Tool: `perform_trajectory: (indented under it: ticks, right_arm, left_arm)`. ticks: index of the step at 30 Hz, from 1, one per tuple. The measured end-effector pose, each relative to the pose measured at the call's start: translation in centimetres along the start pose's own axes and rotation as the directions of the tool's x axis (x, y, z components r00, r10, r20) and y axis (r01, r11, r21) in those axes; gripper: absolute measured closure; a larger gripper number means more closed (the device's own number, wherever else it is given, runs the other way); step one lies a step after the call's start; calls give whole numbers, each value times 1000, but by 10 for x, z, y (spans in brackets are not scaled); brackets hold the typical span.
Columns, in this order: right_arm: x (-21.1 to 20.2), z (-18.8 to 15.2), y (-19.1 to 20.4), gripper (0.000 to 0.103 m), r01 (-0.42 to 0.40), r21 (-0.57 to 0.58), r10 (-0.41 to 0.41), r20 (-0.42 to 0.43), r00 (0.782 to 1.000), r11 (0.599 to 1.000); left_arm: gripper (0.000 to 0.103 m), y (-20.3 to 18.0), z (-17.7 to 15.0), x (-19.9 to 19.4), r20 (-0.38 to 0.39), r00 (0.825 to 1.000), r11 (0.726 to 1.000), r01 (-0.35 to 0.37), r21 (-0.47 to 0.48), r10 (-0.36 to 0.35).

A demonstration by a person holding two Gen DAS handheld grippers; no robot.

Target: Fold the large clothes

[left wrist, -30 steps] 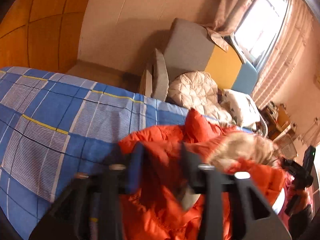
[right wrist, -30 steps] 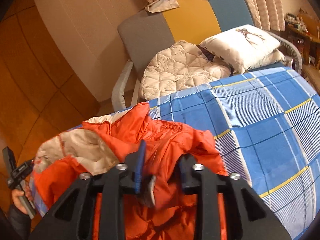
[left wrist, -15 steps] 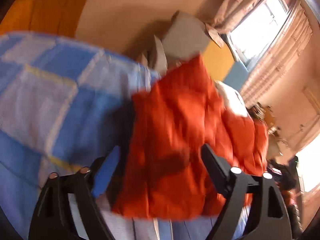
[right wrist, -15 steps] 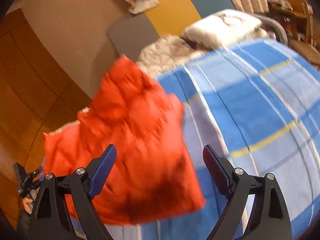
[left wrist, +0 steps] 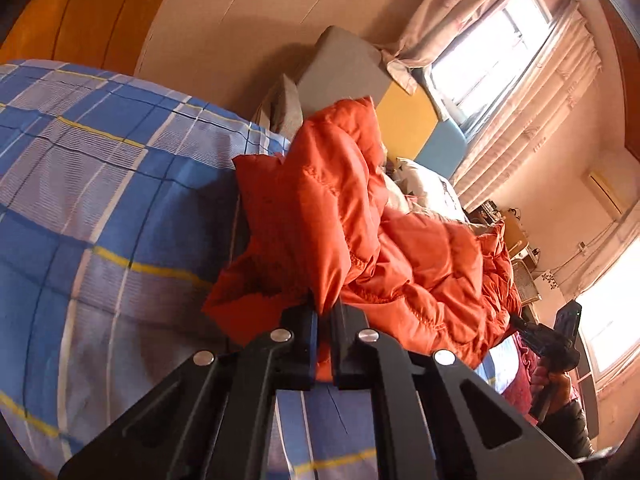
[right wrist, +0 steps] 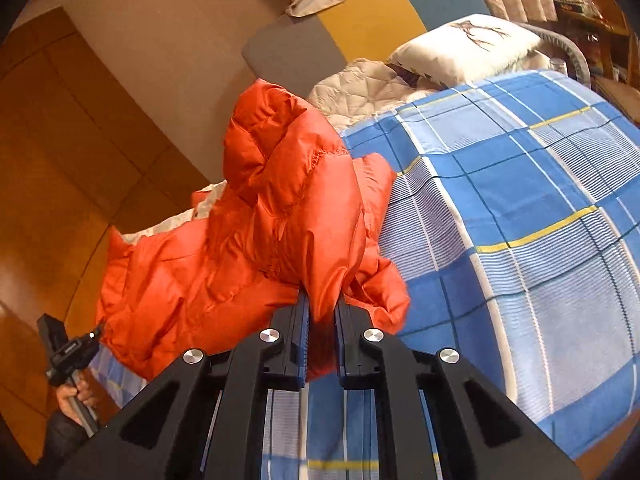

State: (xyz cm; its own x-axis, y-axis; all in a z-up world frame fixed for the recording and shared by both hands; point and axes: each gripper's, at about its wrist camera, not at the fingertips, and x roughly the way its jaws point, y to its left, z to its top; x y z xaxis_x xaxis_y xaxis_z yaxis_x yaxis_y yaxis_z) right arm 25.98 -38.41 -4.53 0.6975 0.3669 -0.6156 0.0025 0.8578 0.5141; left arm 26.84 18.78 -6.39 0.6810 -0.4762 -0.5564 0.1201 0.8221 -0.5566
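An orange puffer jacket (left wrist: 360, 240) lies bunched on a bed with a blue plaid sheet (left wrist: 100, 200). My left gripper (left wrist: 325, 312) is shut on a fold of the jacket's edge and lifts it off the sheet. My right gripper (right wrist: 322, 308) is shut on another fold of the same jacket (right wrist: 280, 232), which rises in a peak above the jaws. The rest of the jacket drapes toward the bed's edge. In the right wrist view the other gripper (right wrist: 66, 350) shows at the lower left.
The plaid sheet (right wrist: 540, 220) spreads wide to the right. A grey, yellow and blue headboard (right wrist: 360, 28), a beige quilt (right wrist: 360, 88) and a white pillow (right wrist: 468, 48) lie beyond. A wooden wardrobe (right wrist: 60, 140) stands left; window and curtains (left wrist: 512, 60) are right.
Both grippers let go of the jacket, opened wide half a second ago, then closed again on new folds at its edge. The jacket now stands raised in a peak.
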Motion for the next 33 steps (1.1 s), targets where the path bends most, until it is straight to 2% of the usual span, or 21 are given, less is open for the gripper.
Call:
perform_trajectory:
  ticks: [6, 8, 10, 11, 12, 13, 14, 15, 17, 18, 20, 23, 24, 25, 26, 28, 29, 30, 31, 32, 33]
  right_arm:
    - [-46, -37, -1, 93, 9, -38, -10, -36, 999, 999]
    - [-59, -52, -5, 93, 27, -47, -29, -59, 998, 999]
    - [-71, -66, -9, 92, 47, -60, -52, -83, 995, 997]
    - [-76, -70, -8, 91, 70, -85, -78, -88, 993, 994]
    - [-77, -71, -7, 85, 96, -107, -105, -85, 991, 990]
    - [-77, -71, -6, 77, 119, -125, -129, -80, 988, 985]
    - [-79, -67, -4, 70, 150, -146, -161, -62, 985, 978]
    - [-80, -63, -2, 52, 178, -165, -186, -35, 982, 970]
    - [-82, -50, 4, 34, 212, -187, -211, 26, 977, 959]
    - [-80, -41, 9, 34, 223, -203, -217, 54, 975, 954]
    - [-67, -24, 21, 34, 241, -252, -228, 80, 970, 937]
    - [-40, -4, 35, 34, 264, -320, -251, 83, 964, 910]
    - [-27, 4, 39, 34, 259, -348, -251, 68, 966, 901]
    - [-15, 11, 42, 34, 259, -374, -258, 54, 965, 890]
    - [-2, 17, 44, 34, 270, -398, -275, 46, 960, 877]
    - [19, 24, 46, 35, 257, -430, -284, 3, 959, 866]
    - [29, 25, 46, 40, 255, -445, -293, -19, 956, 858]
    - [41, 25, 46, 62, 247, -466, -305, -53, 951, 850]
    - [49, 23, 46, 76, 247, -482, -318, -71, 945, 841]
    - [55, 19, 47, 80, 250, -507, -335, -83, 938, 825]
    - [58, 17, 49, 88, 254, -524, -345, -83, 935, 813]
  left_arm:
    - [99, -11, -42, -45, -17, 1000, 1000, 1, 2, -1]
    - [99, -16, -60, -58, -33, 999, 999, -23, 23, 24]
    - [93, -18, -71, -67, -46, 998, 998, -47, 42, 49]
    - [87, -22, -74, -71, -41, 995, 993, -91, 70, 94]
    - [71, -25, -74, -74, -31, 993, 989, -112, 92, 116]
    - [61, -27, -72, -77, -21, 993, 988, -113, 103, 115]
    - [41, -31, -67, -81, 10, 989, 981, -148, 130, 148]
    - [36, -36, -61, -82, 40, 982, 968, -188, 167, 184]
    - [35, -45, -53, -82, 58, 979, 953, -204, 224, 196]
    - [34, -51, -46, -78, 75, 974, 937, -228, 265, 216]
    - [34, -57, -35, -68, 76, 973, 923, -232, 308, 219]
    - [34, -65, -20, -48, 74, 970, 898, -243, 366, 232]
    - [34, -69, -17, -43, 72, 969, 893, -247, 376, 237]
    - [34, -71, -12, -35, 49, 974, 892, -221, 394, 220]
    - [38, -73, -9, -29, 44, 973, 887, -223, 405, 225]
    - [68, -74, -3, -13, 12, 971, 876, -220, 430, 238]
    - [89, -74, -2, -6, 11, 964, 862, -243, 444, 266]
    - [98, -73, -1, -2, 20, 958, 851, -264, 454, 287]
    - [102, -71, 1, 0, 22, 959, 852, -260, 455, 281]
    - [103, -71, 1, 1, 33, 958, 850, -268, 454, 285]
    - [103, -70, 1, -1, 46, 957, 849, -276, 451, 286]
